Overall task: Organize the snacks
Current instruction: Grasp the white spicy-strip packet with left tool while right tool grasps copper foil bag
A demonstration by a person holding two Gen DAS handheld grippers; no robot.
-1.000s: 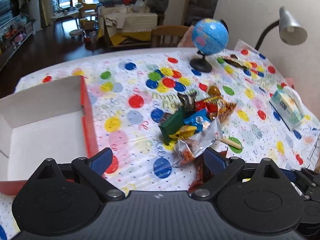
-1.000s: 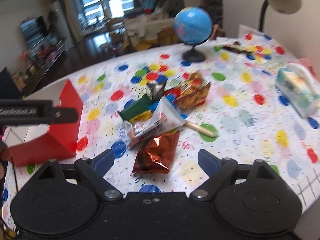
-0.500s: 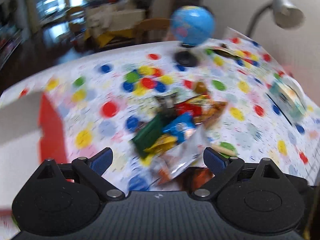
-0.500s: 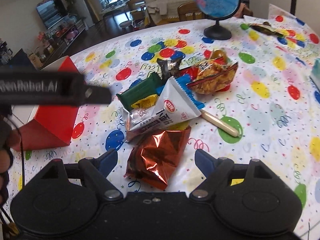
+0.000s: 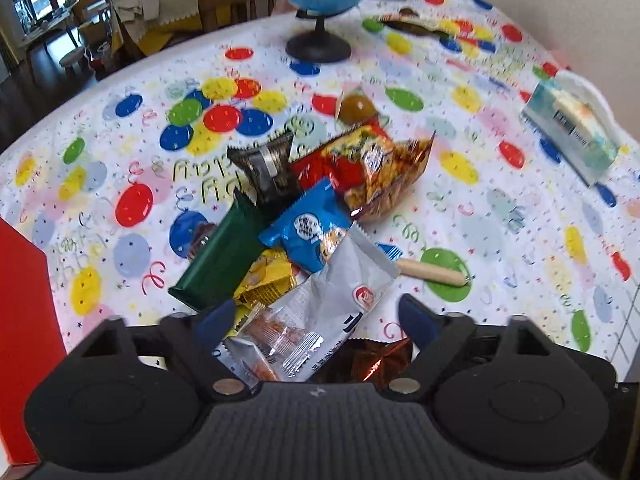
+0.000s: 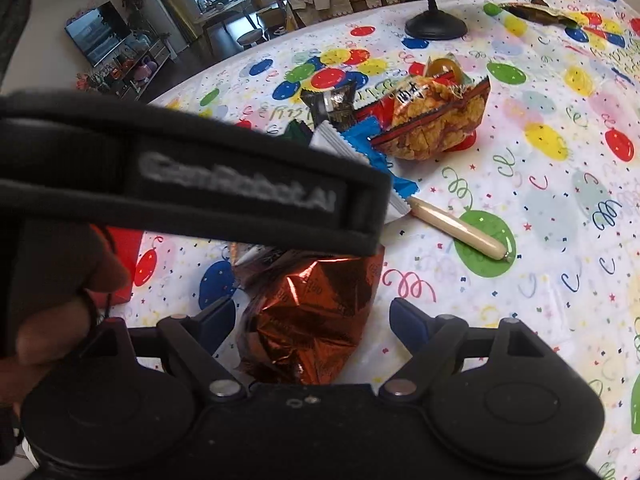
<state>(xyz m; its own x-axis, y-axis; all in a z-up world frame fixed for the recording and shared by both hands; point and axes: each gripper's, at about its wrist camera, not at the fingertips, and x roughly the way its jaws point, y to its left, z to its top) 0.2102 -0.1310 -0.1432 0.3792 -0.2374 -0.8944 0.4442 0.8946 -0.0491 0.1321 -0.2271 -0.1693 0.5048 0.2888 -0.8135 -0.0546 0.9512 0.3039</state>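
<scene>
Silver-grey foil fills the lower centre of the left wrist view: the silver snack packet [image 5: 340,312] lies between the fingers of the left tongs [image 5: 316,316], which have just been closing yet are not seen pressing it. It should be gripped mid-body, clear of the yellow packet [image 5: 268,276] beneath.

In the right wrist view, the right tongs [image 6: 312,320] stand spread around the copper foil bag [image 6: 312,312], low centre, apparently untouched. Crinkled foil is best pinched squarely. The red box [image 6: 120,260] waits at left.
</scene>
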